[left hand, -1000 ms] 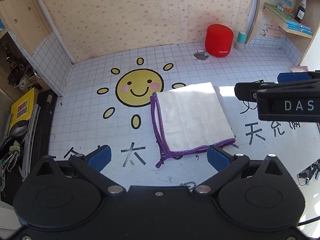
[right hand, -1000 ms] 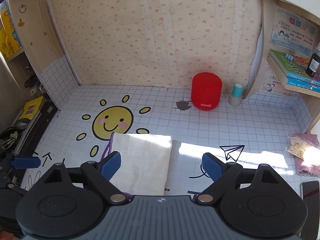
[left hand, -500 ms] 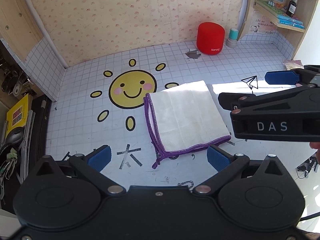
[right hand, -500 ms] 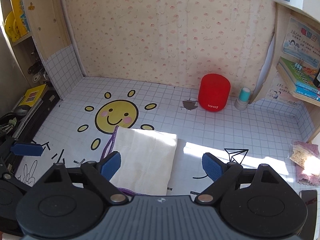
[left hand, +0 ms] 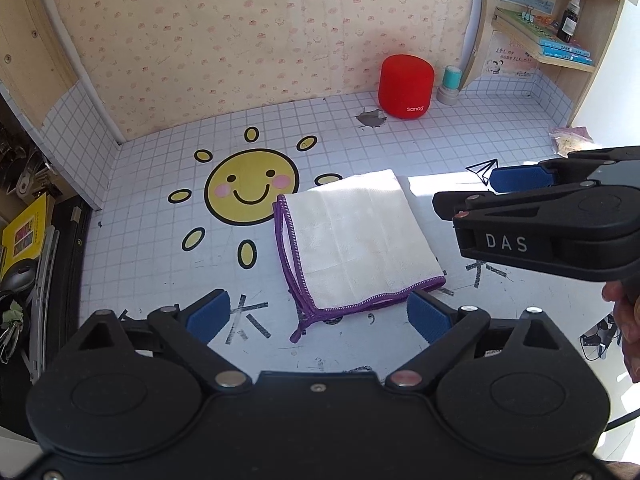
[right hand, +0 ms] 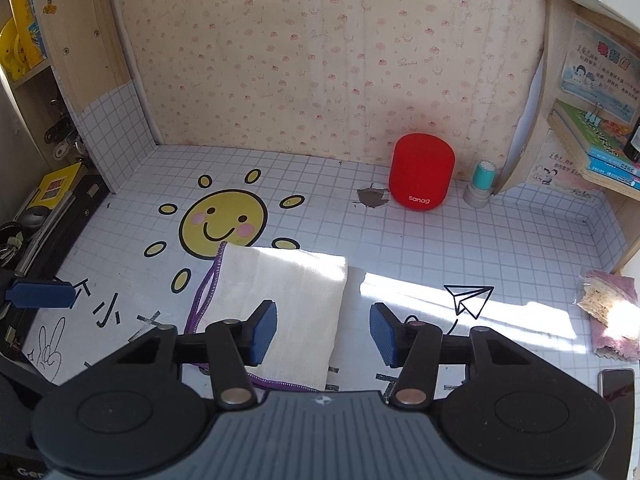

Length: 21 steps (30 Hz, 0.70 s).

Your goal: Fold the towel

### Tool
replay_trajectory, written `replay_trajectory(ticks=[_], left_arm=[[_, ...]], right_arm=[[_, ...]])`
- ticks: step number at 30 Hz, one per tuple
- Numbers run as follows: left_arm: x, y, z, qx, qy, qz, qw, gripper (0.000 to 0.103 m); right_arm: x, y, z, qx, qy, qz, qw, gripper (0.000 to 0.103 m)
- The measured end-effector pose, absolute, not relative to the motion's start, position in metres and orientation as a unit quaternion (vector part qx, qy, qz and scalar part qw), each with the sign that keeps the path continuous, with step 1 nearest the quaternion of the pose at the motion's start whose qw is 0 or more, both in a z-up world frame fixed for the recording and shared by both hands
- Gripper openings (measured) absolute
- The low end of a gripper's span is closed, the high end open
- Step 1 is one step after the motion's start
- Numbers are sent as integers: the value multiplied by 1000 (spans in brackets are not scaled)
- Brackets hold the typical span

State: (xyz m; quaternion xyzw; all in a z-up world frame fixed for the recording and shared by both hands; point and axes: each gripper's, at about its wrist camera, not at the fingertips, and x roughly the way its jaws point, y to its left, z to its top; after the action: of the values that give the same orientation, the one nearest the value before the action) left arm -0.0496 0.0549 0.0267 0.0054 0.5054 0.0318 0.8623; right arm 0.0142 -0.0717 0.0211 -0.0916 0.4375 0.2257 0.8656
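The folded towel (left hand: 356, 240) is lying mid-tabletop (left hand: 160, 280), purple-hemmed corner nearest. The left gripper (left hand: 318, 318) is hovering just short of that corner, the right gripper (right hand: 323, 336) over its right fold; both jaws are closing, empty.

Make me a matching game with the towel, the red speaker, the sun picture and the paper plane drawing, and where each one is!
Things:
1. towel
2. red speaker
3. sun picture
4. paper plane drawing

Places:
A. against the back wall
B. in the sunny patch, right of the towel
C. folded flat in the middle of the table
D. left of the towel

Pairs: 1-C, 2-A, 3-D, 4-B
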Motion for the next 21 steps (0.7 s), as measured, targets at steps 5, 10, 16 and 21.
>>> replay_trajectory(ticks=[5, 10, 16, 21], left_arm=[[-50, 56, 25, -1, 506, 28, 862, 36], [-50, 56, 24, -8, 507, 24, 862, 25], [-53, 53, 27, -11, 498, 2, 867, 22], [-51, 55, 23, -20, 514, -3, 857, 16]], right_arm=[[14, -73, 19, -89, 444, 223, 863, 51], [13, -74, 19, -87, 446, 220, 863, 51], [13, -73, 19, -87, 445, 219, 864, 51], [13, -74, 20, -85, 445, 221, 864, 51]])
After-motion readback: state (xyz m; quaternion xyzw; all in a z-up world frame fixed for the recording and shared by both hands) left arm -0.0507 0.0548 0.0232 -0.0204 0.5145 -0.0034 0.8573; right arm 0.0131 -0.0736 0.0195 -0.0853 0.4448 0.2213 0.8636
